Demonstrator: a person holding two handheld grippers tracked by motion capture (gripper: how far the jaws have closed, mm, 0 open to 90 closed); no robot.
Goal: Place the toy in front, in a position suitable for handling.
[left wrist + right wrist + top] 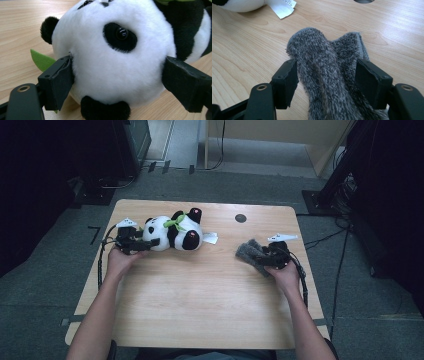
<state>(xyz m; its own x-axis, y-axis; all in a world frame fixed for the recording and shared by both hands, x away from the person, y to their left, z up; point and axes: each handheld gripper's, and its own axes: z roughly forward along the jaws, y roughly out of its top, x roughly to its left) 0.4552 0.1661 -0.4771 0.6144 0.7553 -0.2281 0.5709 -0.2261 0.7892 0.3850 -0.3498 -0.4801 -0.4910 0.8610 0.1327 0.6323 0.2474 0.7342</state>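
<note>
A black-and-white plush panda (172, 232) with a green scarf lies on its side at the table's back left. In the left gripper view its head (112, 62) sits between my left gripper's (117, 75) jaws. The pads rest at the fur on both sides without squeezing the head, so the left gripper (150, 240) is open around it. At the right, my right gripper (261, 258) is shut on a grey fuzzy sock (249, 252). In the right gripper view both pads press the sock (324, 62) from the sides, and its free end lies on the wood.
The light wooden table (200, 310) has a dark round hole (240, 218) at the back middle. The panda's white label (210, 238) lies flat beside it. A green felt leaf (40, 60) shows behind the left jaw. Dark equipment and cables surround the table.
</note>
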